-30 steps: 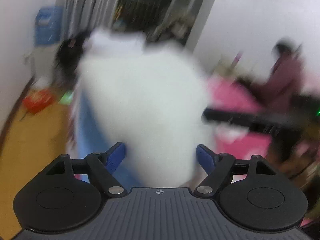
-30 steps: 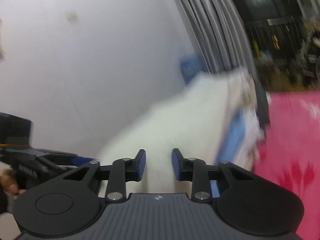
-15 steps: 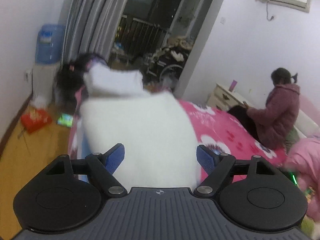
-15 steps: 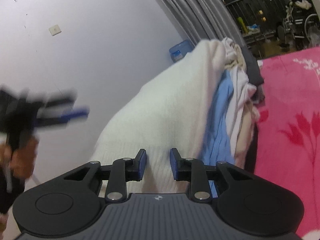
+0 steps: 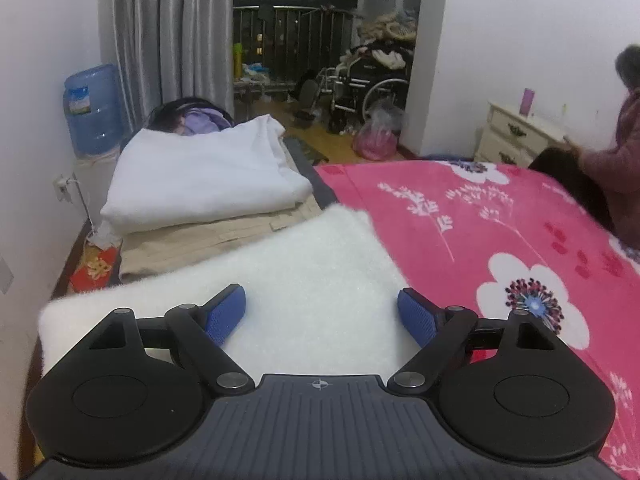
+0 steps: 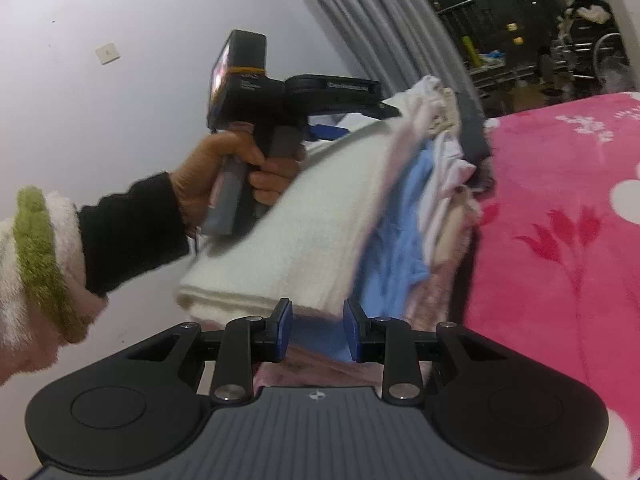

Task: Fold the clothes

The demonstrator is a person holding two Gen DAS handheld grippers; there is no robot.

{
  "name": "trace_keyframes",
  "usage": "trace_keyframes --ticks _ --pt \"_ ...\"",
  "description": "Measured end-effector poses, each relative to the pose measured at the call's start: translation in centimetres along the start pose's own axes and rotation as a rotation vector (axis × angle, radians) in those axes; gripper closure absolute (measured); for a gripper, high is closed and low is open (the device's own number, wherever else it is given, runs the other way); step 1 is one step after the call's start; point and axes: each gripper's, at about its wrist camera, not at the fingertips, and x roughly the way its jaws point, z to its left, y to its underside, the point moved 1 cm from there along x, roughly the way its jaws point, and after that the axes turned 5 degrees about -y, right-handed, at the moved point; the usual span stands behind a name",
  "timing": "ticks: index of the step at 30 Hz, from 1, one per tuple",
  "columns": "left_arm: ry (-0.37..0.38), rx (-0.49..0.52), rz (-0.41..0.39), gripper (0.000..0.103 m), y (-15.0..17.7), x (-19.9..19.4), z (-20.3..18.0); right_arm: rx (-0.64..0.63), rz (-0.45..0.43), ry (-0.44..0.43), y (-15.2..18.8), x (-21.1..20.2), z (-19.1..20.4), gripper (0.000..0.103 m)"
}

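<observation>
L gripper [image 5: 321, 310] wide, empty | R gripper [image 6: 317, 330] narrow, empty | pink bedspread [image 5: 500, 216] | grey curtain [image 5: 168, 32]

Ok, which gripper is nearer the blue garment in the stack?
Right. The right gripper sits at the near end of the blue garment. The left gripper is over the white garment on top, farther off.
</observation>
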Motion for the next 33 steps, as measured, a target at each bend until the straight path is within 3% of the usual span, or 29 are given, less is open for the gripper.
trace_keyframes --ticks 4,8,11,14,18,21,24,28,33 --pt "0.034 -0.030 -0.062 0.022 0.6 -5.5 0.8 -0.001 -0.038 0.020 -0.4 -1.9 -0.5 0.072" --pt "0.031 -0.003 -0.085 0.021 4.7 -11.6 1.1 -0.009 -0.070 0.045 -1.3 -3.7 -0.9 0.072" --pt "-0.023 0.053 -0.036 0.020 8.7 -12.9 0.2 -0.025 -0.063 0.056 -2.4 -4.2 -1.0 0.072" --pt "-0.150 0.091 -0.037 0.020 10.7 -13.1 -1.3 -0.048 -0.024 0.055 -4.2 -4.2 -0.5 0.072" --pt "-0.089 -0.077 -0.065 0.017 10.6 -16.7 -1.6 -0.128 0.065 0.100 -7.8 -5.6 1.2 0.072" --pt "-0.066 -0.155 -0.036 0.016 11.4 -18.8 -2.7 -0.250 0.137 0.163 -8.7 -7.3 3.8 0.072" --pt "-0.033 -0.217 -0.023 0.010 13.0 -20.7 -4.4 -0.336 0.202 0.243 -7.6 -8.9 6.1 0.072" --pt "-0.036 -0.241 0.020 0.008 14.6 -22.3 -7.3 -0.345 0.225 0.268 -5.7 -11.8 7.9 0.072" --pt "-0.084 -0.192 0.023 0.004 15.4 -24.3 -11.4 -0.387 0.233 0.327 -3.1 -15.6 8.9 0.063"
